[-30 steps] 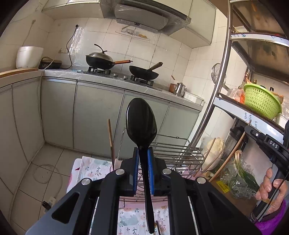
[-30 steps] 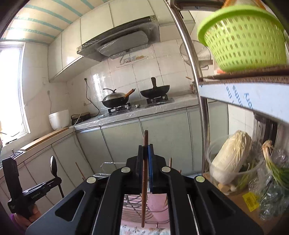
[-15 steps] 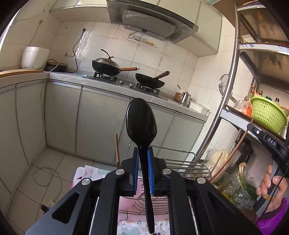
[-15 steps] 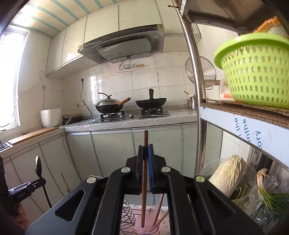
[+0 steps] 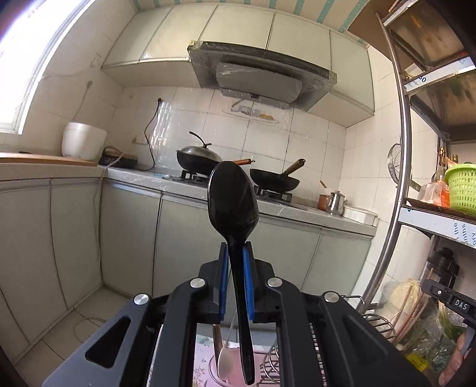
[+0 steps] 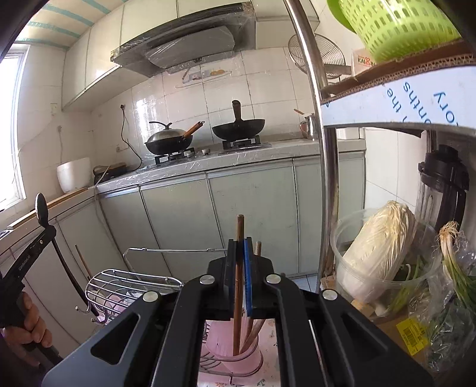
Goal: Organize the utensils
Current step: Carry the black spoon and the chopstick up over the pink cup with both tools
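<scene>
Kitchen, pink cup (image 6: 235, 358) rim around chopstick (image 6: 239, 285)

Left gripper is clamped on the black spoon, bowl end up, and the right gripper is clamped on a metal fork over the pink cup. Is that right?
Not quite. The right gripper is shut on a wooden chopstick, not a metal fork, as the right wrist view shows. The rest holds: the left gripper grips the black spoon, bowl end up, and the chopstick hangs over the pink cup.

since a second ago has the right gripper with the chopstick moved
Yes. The right gripper has come down: the green basket now sits higher in its view, and the chopstick reaches into the pink cup.
</scene>
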Demonstrator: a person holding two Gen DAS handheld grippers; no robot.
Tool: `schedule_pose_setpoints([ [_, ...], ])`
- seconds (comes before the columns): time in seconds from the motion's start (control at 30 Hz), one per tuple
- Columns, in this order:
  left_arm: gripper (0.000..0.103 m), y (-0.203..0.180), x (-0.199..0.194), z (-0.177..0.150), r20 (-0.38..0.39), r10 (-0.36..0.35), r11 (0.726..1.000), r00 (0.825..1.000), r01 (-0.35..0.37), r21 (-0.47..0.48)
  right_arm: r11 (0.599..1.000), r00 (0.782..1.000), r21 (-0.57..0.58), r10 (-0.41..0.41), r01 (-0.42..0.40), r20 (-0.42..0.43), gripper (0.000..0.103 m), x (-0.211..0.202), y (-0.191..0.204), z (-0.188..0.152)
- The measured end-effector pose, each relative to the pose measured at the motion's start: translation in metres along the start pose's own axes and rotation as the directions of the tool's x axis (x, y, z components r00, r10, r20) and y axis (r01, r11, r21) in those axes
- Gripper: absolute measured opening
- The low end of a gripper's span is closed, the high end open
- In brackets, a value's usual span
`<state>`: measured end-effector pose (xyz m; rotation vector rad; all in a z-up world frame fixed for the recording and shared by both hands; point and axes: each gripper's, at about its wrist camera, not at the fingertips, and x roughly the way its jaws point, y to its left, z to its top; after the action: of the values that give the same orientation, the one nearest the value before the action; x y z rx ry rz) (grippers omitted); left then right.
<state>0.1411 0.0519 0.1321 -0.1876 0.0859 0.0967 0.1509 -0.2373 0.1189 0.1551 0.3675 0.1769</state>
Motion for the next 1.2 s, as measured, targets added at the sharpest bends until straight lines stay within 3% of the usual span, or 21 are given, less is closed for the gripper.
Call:
schedule_pose_setpoints([
  [0.23, 0.009, -0.015, 0.003, -0.026, 0.075, 0.021, 0.994, 0.997, -0.029, 0.105, 1.000, 1.000, 0.002, 0.007, -0.007, -0.030, 0.005, 0.010, -0.001, -0.011],
  [0.4, 0.009, -0.022, 0.002, -0.045, 0.060, 0.010, 0.988, 0.998, -0.019, 0.156, 1.000, 0.999, 0.003, 0.009, -0.009, -0.043, 0.005, 0.014, 0.001, -0.016],
  [0.73, 0.009, -0.014, 0.008, -0.080, -0.079, 0.008, 0.988, 0.997, 0.004, 0.157, 0.999, 0.998, 0.035, -0.003, 0.005, -0.055, 0.005, 0.012, -0.004, -0.024],
  [1.2, 0.009, 0.010, 0.025, -0.102, -0.250, 0.025, 0.995, 0.968, 0.000, 0.100, 0.997, 0.998, 0.066, -0.024, 0.027, -0.051, 0.006, 0.010, -0.004, -0.025],
])
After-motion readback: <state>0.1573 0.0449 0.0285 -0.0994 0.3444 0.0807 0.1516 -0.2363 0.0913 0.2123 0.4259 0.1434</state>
